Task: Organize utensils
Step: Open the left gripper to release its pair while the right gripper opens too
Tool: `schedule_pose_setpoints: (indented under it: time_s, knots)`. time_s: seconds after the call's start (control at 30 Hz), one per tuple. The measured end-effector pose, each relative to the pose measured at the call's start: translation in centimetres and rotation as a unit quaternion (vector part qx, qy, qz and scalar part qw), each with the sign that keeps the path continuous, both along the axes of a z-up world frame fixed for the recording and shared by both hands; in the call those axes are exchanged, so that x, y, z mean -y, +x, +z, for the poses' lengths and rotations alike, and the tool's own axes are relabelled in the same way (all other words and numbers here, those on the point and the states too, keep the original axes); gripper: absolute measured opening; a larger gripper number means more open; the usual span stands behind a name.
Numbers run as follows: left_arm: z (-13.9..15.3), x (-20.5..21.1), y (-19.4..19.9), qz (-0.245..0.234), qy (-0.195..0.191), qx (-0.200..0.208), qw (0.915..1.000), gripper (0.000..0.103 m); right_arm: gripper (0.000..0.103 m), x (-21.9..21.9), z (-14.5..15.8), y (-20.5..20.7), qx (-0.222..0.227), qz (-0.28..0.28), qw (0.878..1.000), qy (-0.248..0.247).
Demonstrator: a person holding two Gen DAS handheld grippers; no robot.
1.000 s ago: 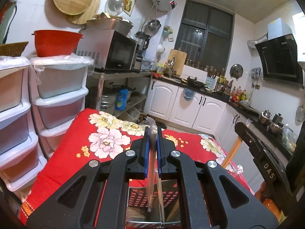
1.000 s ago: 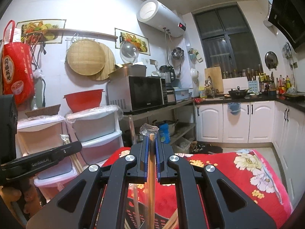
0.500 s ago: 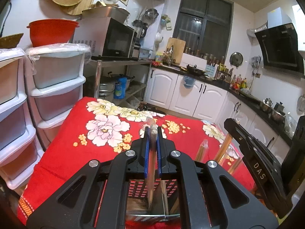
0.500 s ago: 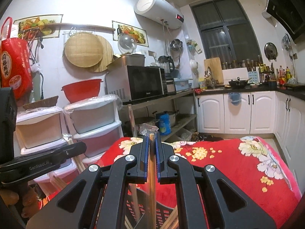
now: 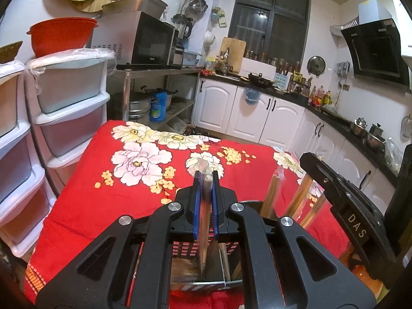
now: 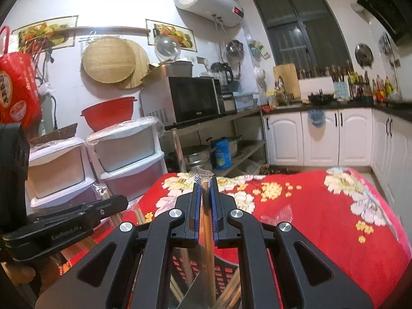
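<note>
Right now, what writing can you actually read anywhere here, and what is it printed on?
"DAS" on the right tongs.
"GenRobot.AI" on the left tongs.
Large characters on the red bag: too blurred to read.
Water heater display, microwave badge and blue packet: too small.

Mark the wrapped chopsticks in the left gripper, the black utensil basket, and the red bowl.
wrapped chopsticks (image 5: pixel 205 216): left wrist view, on the shaft between the blue pads.
black utensil basket (image 5: pixel 180 249): left wrist view, on its perforated back wall.
red bowl (image 5: pixel 60 34): left wrist view, on the bowl's side, atop the drawers.
</note>
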State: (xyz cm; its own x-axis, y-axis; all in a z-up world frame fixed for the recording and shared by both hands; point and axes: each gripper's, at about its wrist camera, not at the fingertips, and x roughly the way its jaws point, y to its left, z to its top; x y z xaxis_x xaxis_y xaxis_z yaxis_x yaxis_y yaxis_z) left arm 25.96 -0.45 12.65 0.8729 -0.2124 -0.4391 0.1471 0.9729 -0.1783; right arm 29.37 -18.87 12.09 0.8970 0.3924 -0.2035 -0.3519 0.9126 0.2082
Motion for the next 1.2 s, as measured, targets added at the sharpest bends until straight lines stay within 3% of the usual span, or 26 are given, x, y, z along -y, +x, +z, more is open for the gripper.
schedule_pose_setpoints:
  time_s: [0.2,0.47,0.6,0.97,1.2]
  knots:
    - [-0.1,-0.2,-0.3,-0.002,0.000,-0.009,1.0000,0.003,0.009,0.7,-0.1,-0.2,-0.025,-0.003,1.000,0.005]
    - [-0.3,0.0,-1.2,-0.012,0.007,-0.023,0.9996,0.013,0.012,1.2,0.1,-0.9,-0.047,0.000,0.999,0.007]
    - [-0.3,0.0,-1.8,-0.016,0.008,-0.026,0.9995,0.019,0.026,1.5,0.2,-1.6,-0.055,0.003,0.998,0.008]
    - [-0.1,-0.4,-4.3,-0.026,-0.001,-0.033,0.9991,0.041,0.036,2.6,0.7,-4.0,-0.055,0.005,0.998,0.009]
    - [0.1,-0.4,-5.9,-0.029,-0.004,-0.027,0.9992,0.057,0.050,3.0,1.0,-5.7,-0.055,0.010,0.998,-0.001]
